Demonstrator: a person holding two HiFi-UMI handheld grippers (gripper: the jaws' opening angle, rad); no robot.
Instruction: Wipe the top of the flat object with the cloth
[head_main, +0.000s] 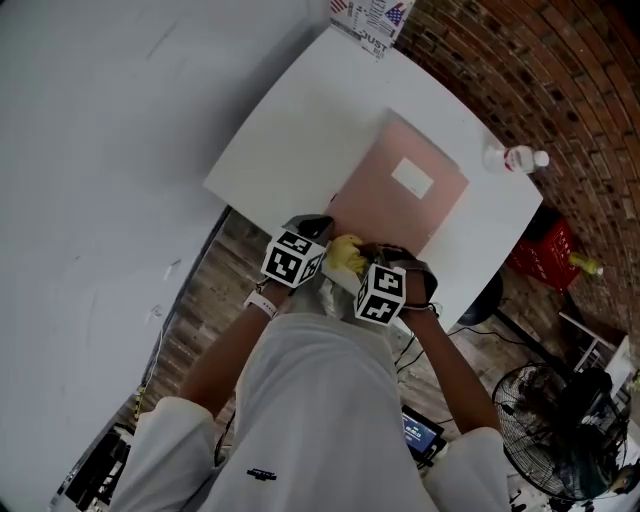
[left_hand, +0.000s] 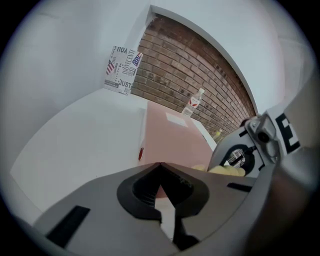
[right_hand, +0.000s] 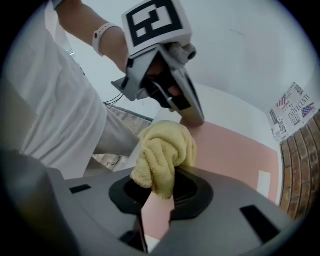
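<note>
Nearby, bottle (head_main: 515, 158) stands beside pink sheet (head_main: 385, 215).

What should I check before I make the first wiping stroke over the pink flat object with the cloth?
1. Cloth held: the yellow cloth is clamped in the right gripper jaws. Ok.
2. Left gripper: jaws together, nothing between them, tip at the near edge of the pink flat object. Ok.
3. Object pressed firmly: cannot tell.
4. Pink top free: only a flat white label on it. Ok.
5. Bottle stands on the table, off the pink object. Ok.
6. Cloth touching the surface: cannot tell.
</note>
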